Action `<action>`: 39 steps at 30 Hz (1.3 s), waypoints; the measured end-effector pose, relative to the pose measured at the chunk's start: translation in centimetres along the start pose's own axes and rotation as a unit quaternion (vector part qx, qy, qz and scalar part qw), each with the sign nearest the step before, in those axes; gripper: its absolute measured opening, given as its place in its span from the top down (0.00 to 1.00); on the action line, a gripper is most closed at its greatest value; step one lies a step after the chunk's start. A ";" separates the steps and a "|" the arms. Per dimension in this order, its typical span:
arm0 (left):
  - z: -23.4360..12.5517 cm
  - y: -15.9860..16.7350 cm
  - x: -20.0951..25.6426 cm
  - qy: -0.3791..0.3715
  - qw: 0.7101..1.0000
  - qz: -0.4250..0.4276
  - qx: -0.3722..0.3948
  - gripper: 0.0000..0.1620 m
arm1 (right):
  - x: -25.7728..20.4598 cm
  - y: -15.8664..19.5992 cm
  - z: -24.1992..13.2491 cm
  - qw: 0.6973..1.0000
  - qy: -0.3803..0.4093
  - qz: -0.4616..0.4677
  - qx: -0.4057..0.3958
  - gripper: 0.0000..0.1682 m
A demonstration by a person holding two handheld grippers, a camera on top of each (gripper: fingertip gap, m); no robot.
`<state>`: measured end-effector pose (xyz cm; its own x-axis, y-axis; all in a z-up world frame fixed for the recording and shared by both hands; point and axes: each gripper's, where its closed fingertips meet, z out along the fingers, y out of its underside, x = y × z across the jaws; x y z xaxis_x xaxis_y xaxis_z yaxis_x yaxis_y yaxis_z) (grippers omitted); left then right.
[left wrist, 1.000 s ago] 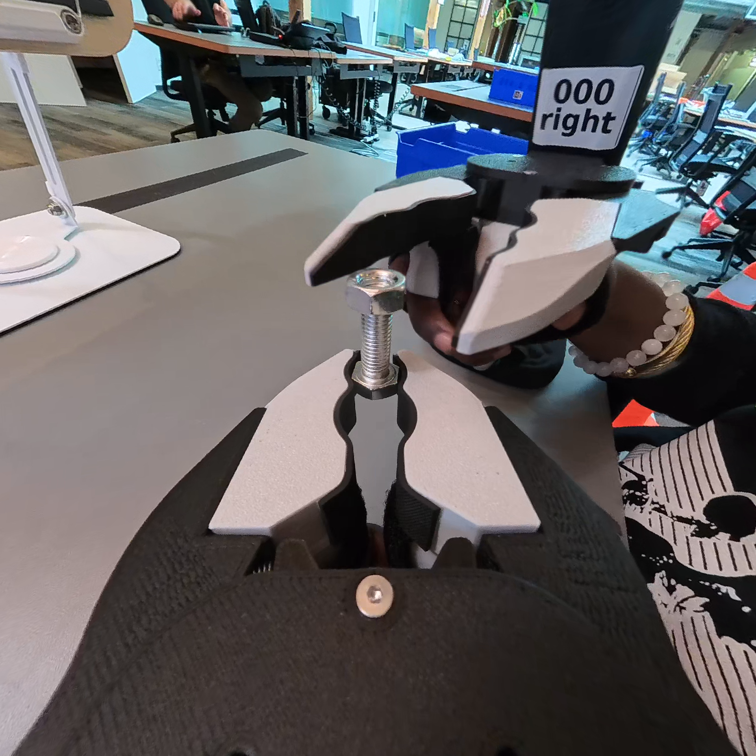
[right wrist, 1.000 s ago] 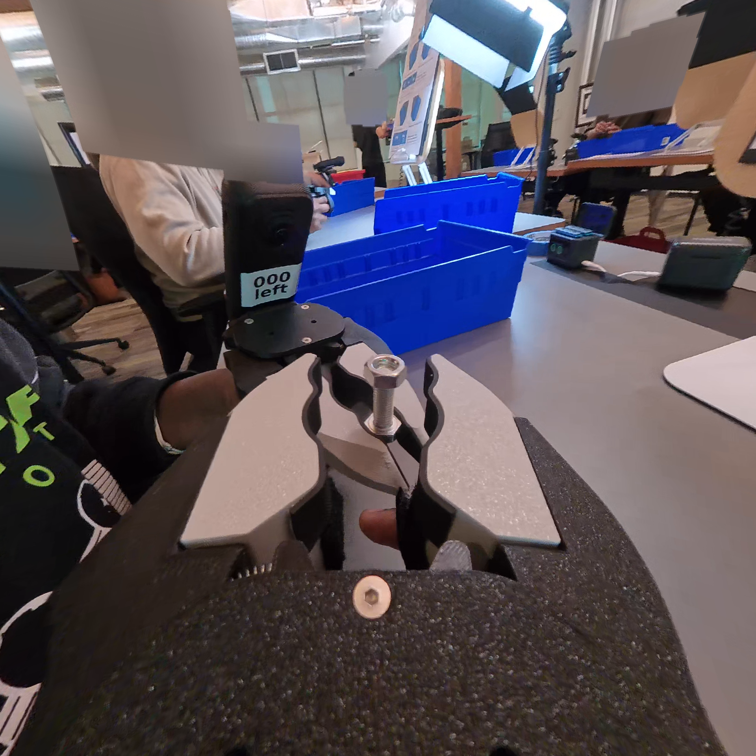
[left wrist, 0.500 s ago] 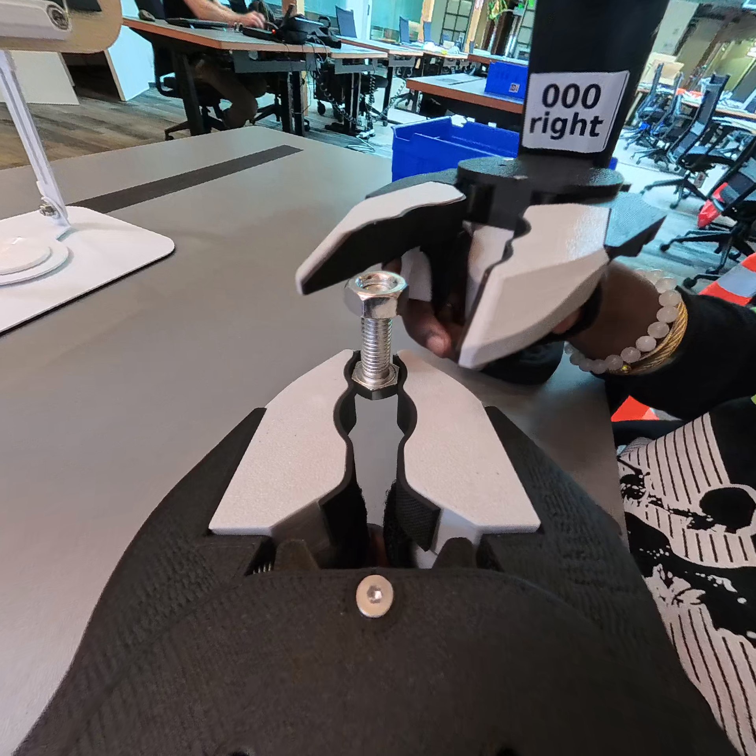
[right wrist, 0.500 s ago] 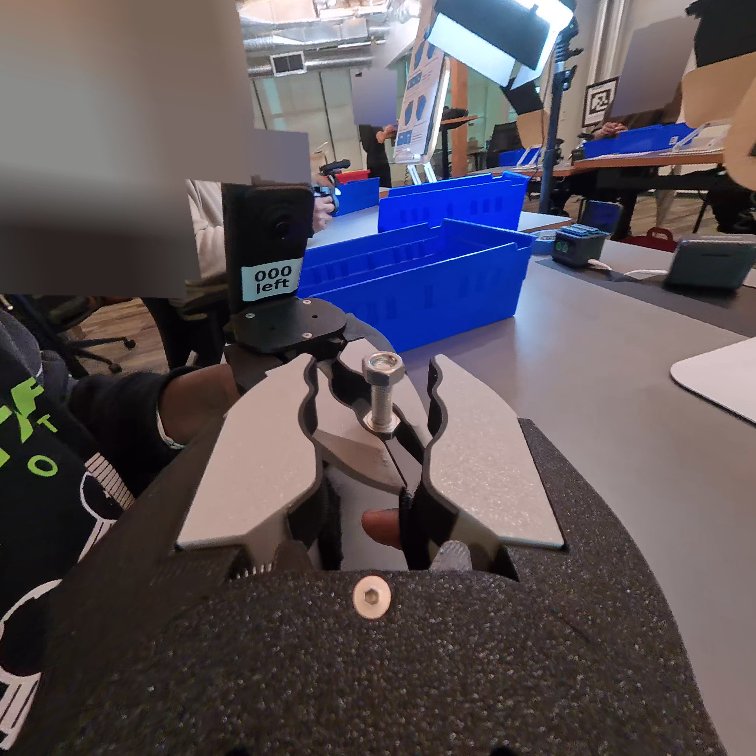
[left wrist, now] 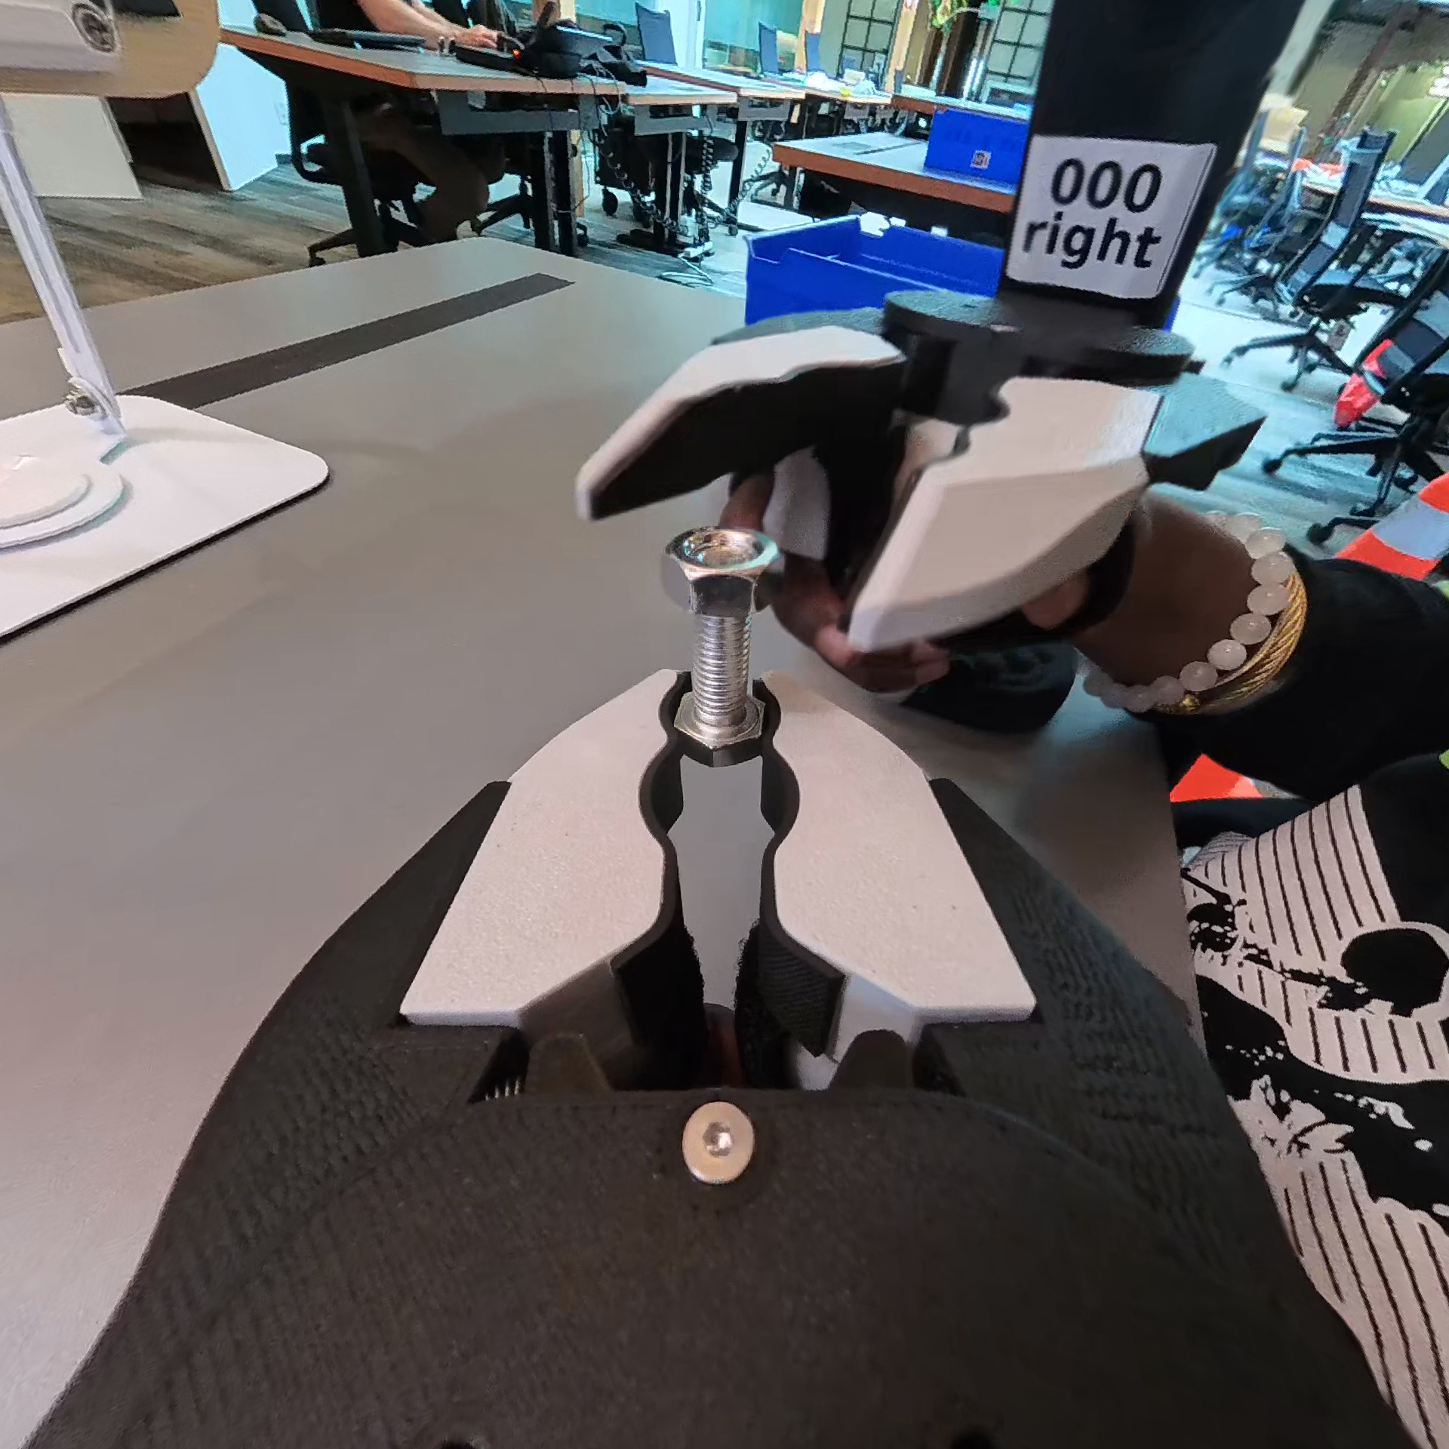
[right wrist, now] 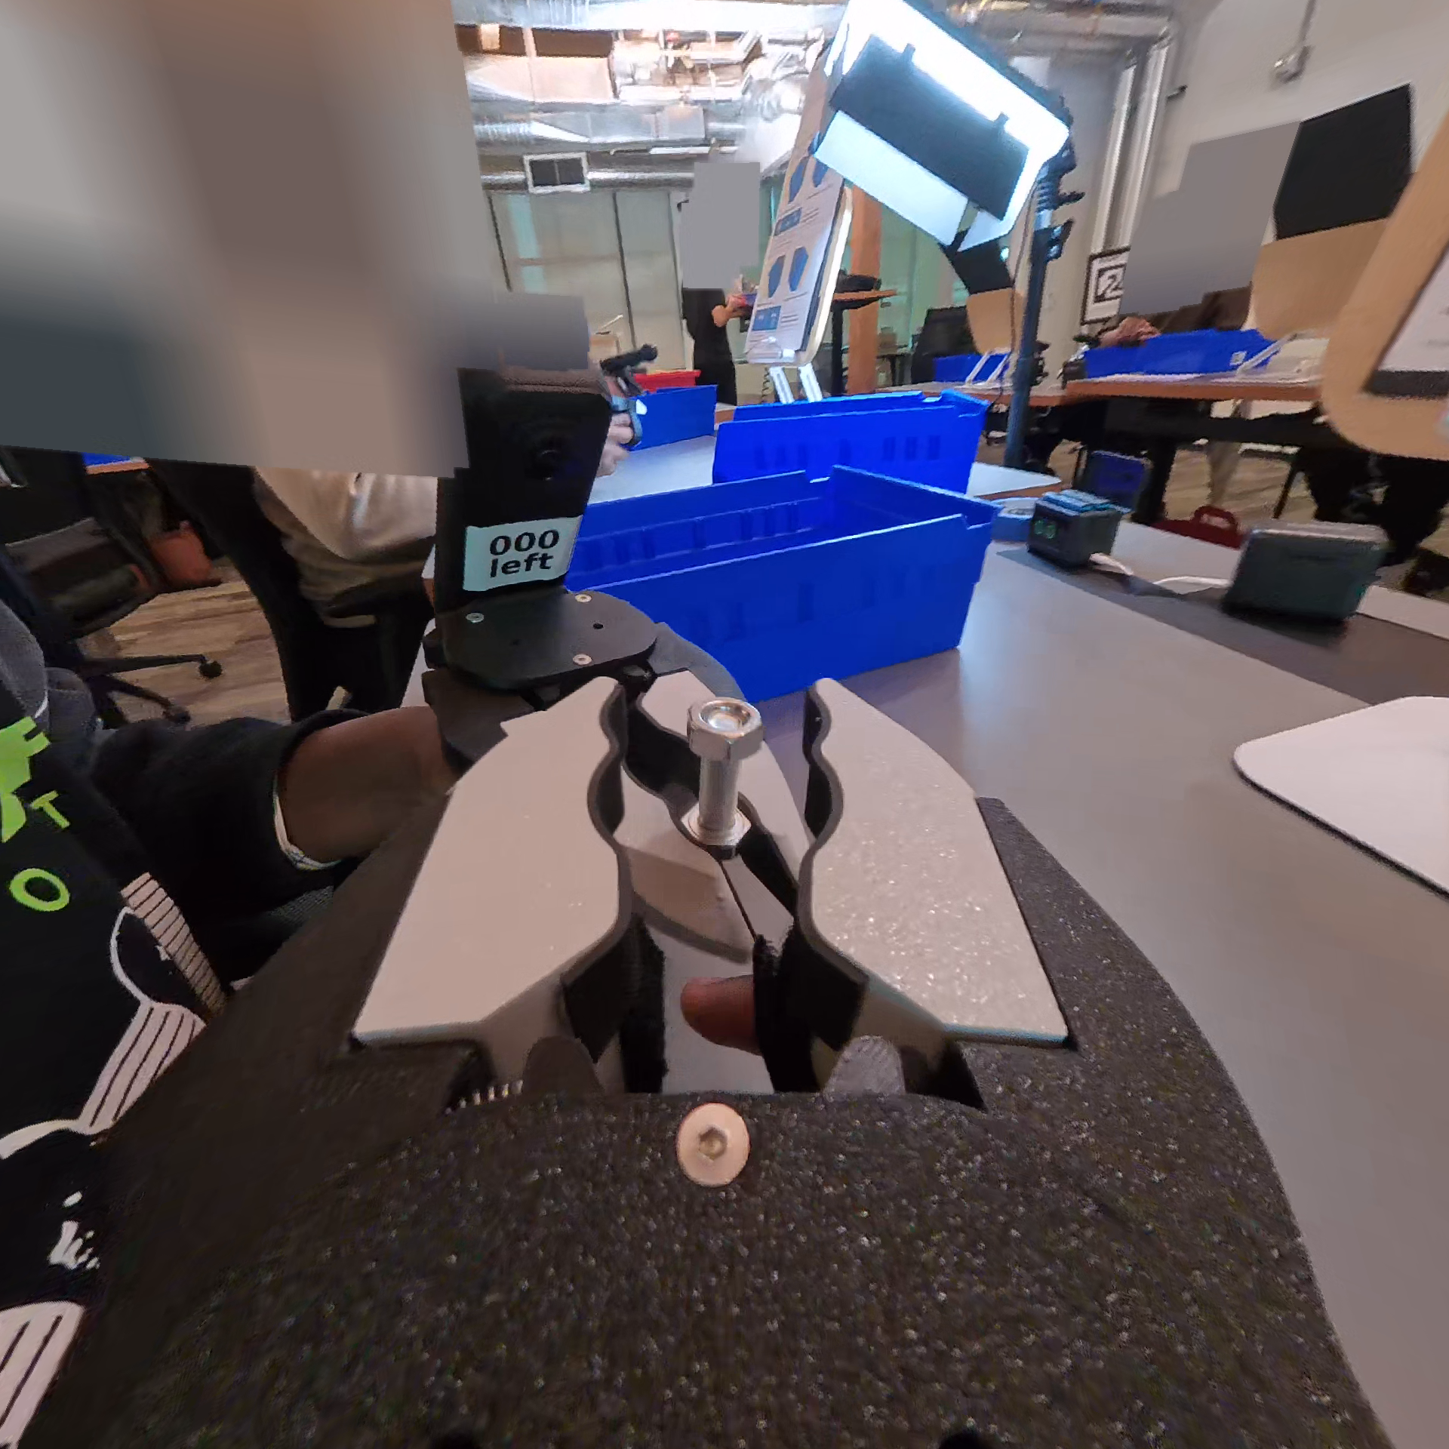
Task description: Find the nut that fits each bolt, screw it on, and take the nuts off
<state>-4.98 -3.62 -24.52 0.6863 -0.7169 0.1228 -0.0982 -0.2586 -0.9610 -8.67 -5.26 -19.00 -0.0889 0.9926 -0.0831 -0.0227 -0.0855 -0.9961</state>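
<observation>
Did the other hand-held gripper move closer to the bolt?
Cannot tell. In the left view, the right hand-held gripper sits beside the bolt head much as before; only the background shifted.

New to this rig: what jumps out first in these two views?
Dead centre stands a shiny bolt, head up, with the nut at its lower end pinched between the left gripper tips. The right gripper faces it with its jaws spread wide to either side of the bolt head, touching nothing. Behind, a bright blue bin sits on the grey table.
</observation>
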 end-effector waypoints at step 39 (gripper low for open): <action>0.1 0.1 0.1 0.004 1.000 -0.001 -0.004 0.91 | -1.1 1.0 0.7 0.999 -0.042 0.027 -0.015 0.69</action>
<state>-4.89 -3.68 -24.65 0.6808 -0.7215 0.1264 -0.1028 -0.2650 -0.9588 -9.29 -6.47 -19.87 -0.1731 0.9757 -0.1346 0.0133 -0.1343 -0.9909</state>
